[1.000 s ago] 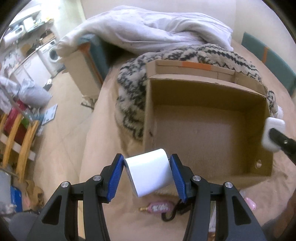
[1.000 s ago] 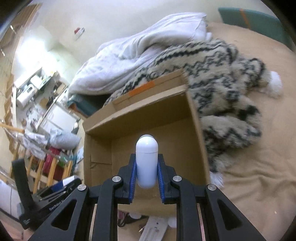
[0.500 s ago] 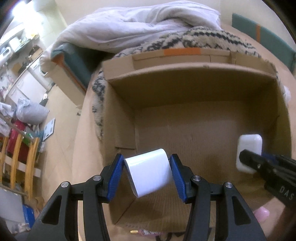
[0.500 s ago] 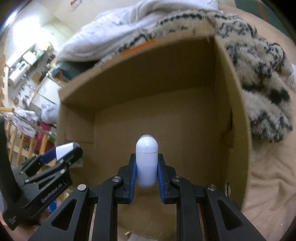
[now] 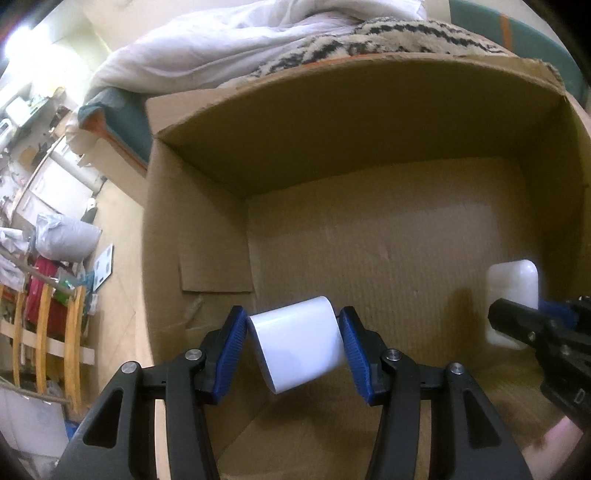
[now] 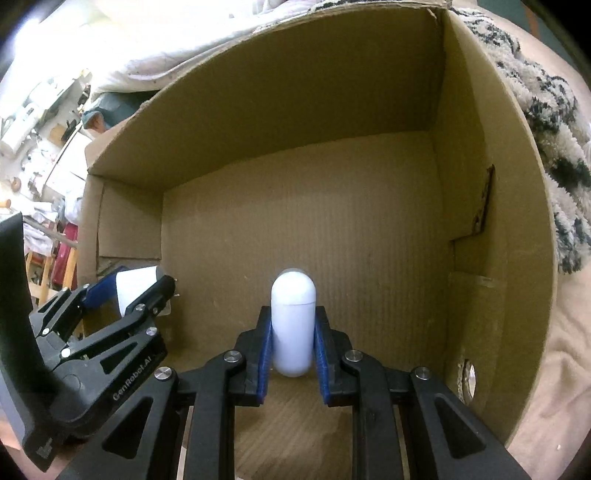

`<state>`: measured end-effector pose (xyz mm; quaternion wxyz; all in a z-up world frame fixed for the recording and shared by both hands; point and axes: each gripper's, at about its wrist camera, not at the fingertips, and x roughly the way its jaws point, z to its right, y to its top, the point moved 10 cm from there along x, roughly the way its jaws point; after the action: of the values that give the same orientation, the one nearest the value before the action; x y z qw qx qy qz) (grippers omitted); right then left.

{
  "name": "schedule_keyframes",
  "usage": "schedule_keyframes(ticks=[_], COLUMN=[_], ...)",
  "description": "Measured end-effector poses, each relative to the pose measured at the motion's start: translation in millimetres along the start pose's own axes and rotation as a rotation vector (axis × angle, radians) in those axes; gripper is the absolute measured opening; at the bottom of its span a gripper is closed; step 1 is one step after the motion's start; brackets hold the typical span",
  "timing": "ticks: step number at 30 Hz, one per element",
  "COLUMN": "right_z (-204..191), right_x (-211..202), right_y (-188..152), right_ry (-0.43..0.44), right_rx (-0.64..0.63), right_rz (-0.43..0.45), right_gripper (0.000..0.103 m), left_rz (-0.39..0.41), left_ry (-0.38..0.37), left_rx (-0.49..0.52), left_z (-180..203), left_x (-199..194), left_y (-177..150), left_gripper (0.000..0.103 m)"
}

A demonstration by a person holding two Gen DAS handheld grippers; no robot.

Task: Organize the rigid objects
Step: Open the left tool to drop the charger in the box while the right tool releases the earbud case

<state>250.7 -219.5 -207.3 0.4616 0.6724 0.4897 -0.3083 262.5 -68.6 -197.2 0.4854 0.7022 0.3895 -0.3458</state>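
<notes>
Far left in the left wrist view: cluttered room (image 5: 48, 236), small, warped by the lens, hard to make out. White duvet (image 5: 229, 40) and patterned fleece blanket (image 5: 388, 33) beyond the box, both cut off by the frame's top edge.

Open cardboard box (image 5: 192, 229) filling both views, floor bare and ribbed, near wall hidden under the tools.

Left gripper (image 5: 293, 349) inside the box's left part, blue pads pinching a white rounded block (image 5: 297, 347) by its two sides, tilted; underside out of sight, so contact with the floor not readable. In the right wrist view, same block (image 6: 135, 290) mostly covered by the black fingers, only a white wedge showing.

Right gripper (image 6: 293, 347) pressed tight on a white capsule-shaped case (image 6: 293, 325), upright, domed end toward the far wall, lower end hidden between the pads. From the left wrist view, the case (image 5: 513, 291) near the box's right wall, half masked by the gripper and slightly blurred.

Right edge: a round hole (image 6: 466, 380) in the box wall, beige bed cover (image 6: 561, 350) outside it, cut off.
</notes>
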Motion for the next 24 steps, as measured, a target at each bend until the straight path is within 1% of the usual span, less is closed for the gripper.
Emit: schedule_keyframes(ticks=[5,9,15,16,18,21,22,23,24], right_z=[-6,-2,0,0,-1,-4,-5,-6,-8], right_x=[1,-4,-15,-17,-22,-36,-41,-45,-49], right_y=[7,5,8,9,12,20,22,25,26], right_ry=[-0.002,-0.011,0.004,0.012,0.023,0.016,0.02,0.031,0.057], right_rx=[0.005,0.006,0.023,0.03,0.034,0.011,0.007,0.009,0.01], right_rz=[0.008,0.021,0.05,0.057,0.073,0.122,0.14,0.157,0.17], right_gripper=[0.022,0.022,0.022,0.022,0.022,0.024,0.03,0.047,0.056], left_rz=[-0.011,-0.022,-0.001,-0.001,0.003,0.013,0.013,0.014,0.015], left_ry=[0.01,0.004,0.019,0.021,0.023,0.03,0.031,0.037,0.043], left_rx=[0.008,0.006,0.016,0.017,0.016,0.01,0.009,0.007,0.005], left_z=[3,1,0,0,0,-2,-4,-6,-6], left_x=[4,5,-1,-3,-7,-13,-15,-17,-18], left_y=[-1,2,10,9,11,12,13,13,12], left_gripper=[0.048,0.048,0.049,0.051,0.06,0.067,0.068,0.069,0.069])
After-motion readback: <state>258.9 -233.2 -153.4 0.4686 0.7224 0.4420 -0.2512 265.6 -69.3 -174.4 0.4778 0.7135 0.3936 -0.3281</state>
